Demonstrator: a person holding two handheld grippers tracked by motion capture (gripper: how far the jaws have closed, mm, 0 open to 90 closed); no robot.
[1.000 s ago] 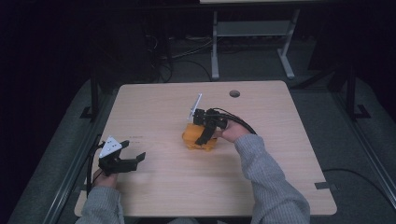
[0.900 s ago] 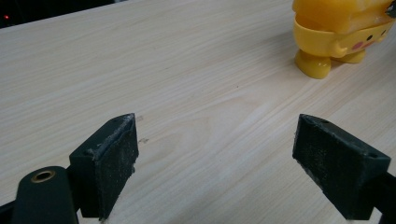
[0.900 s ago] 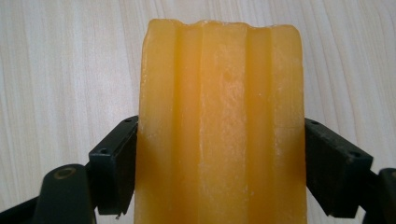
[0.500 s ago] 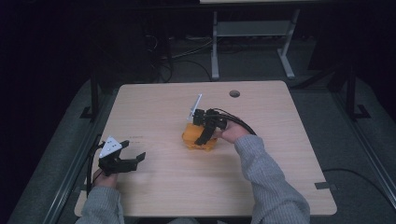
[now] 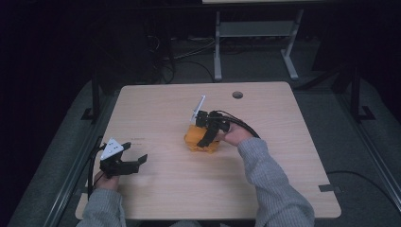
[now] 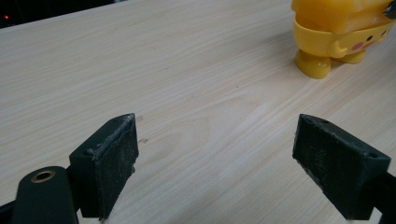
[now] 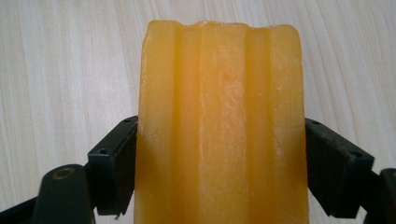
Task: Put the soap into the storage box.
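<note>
A: Overhead, then?
B: Right gripper (image 5: pixel 208 134) clamped on the orange toy (image 5: pixel 201 141), mid-table (image 5: pixel 161 109); left gripper (image 5: pixel 126 161) spread, well apart toward the near-left edge.

A: Left gripper view?
B: Jaws wide, toy (image 6: pixel 337 35) standing beyond.

A: Right gripper view?
B: Pads (image 7: pixel 114 163) pressing the toy's (image 7: pixel 222 126) ribbed sides.

The toy figure (image 5: pixel 201 140) stands on the table (image 5: pixel 293 156) near its middle, with the right gripper (image 5: pixel 206 137) over it from the right, one jaw at each side. The left gripper (image 5: pixel 135 163) sits well apart, near the table's front left corner. A round hole (image 5: pixel 237 94) lies behind the toy figure, near the far edge.
</note>
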